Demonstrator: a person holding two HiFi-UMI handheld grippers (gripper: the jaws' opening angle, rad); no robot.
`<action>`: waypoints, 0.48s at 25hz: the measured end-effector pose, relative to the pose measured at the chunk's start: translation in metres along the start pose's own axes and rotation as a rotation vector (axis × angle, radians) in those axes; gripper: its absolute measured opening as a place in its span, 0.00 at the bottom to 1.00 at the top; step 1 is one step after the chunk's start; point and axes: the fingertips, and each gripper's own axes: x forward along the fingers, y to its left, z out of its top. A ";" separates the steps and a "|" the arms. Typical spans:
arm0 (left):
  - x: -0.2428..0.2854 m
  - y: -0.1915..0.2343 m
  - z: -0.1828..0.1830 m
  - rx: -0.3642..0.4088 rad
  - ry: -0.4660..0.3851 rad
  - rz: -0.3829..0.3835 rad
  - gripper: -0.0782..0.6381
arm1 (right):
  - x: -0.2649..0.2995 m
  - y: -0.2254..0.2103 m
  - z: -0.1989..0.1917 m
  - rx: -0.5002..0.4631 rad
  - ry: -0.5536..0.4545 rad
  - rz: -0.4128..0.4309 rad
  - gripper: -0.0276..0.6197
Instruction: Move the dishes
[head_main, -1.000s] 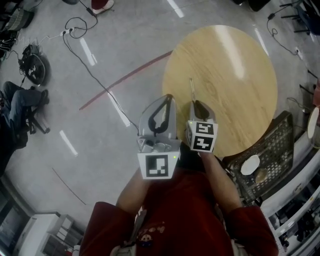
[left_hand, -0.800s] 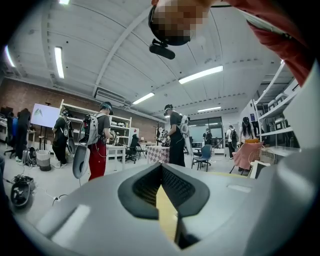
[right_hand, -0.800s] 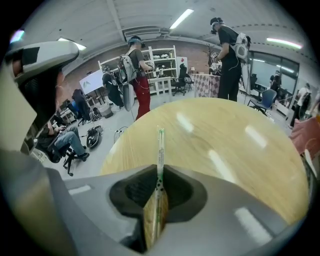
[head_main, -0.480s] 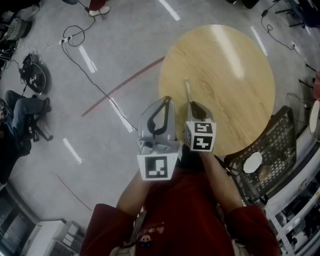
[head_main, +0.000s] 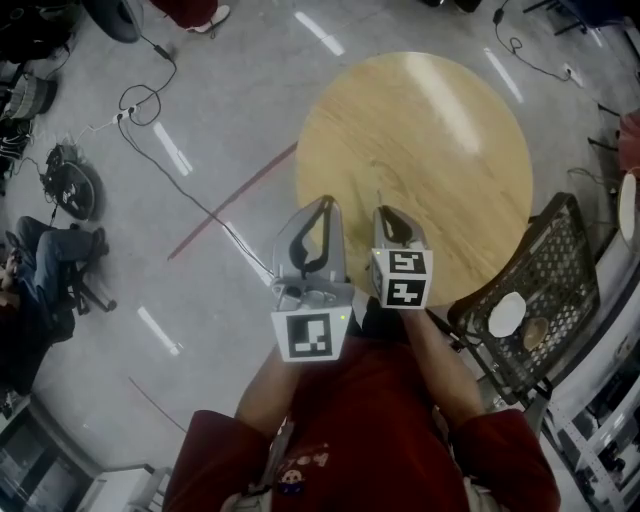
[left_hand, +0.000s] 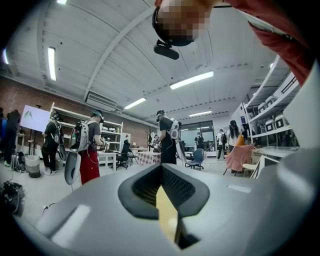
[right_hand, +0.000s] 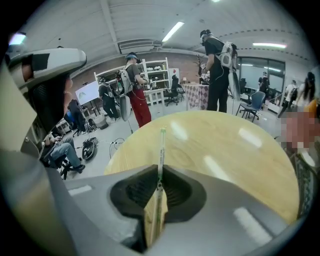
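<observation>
Plate (head_main: 506, 316), white, lying in black wire basket (head_main: 560, 255) right of round tabletop (head_main: 430, 130). Left gripper (head_main: 326, 203) fingers clenched on nothing. Right gripper (head_main: 386, 212) fingers, just closing, clamped on thin green-edged stick (right_hand: 161, 150) over tabletop.

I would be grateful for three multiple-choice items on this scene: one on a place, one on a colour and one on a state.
1. Where does the white plate lie?
A) on a shelf
B) in the black wire basket
C) on the floor

2. What colour is the top of the round table?
A) light wood
B) white
C) red

3. In what state is the right gripper?
A) wide open and empty
B) shut on a plate
C) shut on a thin stick

Key:
1 B: the plate sits inside the basket, beside the table.
2 A: the top shows pale wood grain.
3 C: the jaws, which have just been closing, pinch the stick, and it points out over the table.
</observation>
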 end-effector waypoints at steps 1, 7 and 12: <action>0.002 -0.005 0.004 0.001 -0.010 -0.009 0.12 | -0.005 -0.006 0.002 0.008 -0.011 -0.009 0.09; 0.014 -0.042 0.024 0.019 -0.046 -0.077 0.12 | -0.038 -0.042 0.015 0.055 -0.084 -0.073 0.09; 0.023 -0.080 0.041 0.029 -0.074 -0.138 0.12 | -0.069 -0.077 0.018 0.098 -0.129 -0.127 0.09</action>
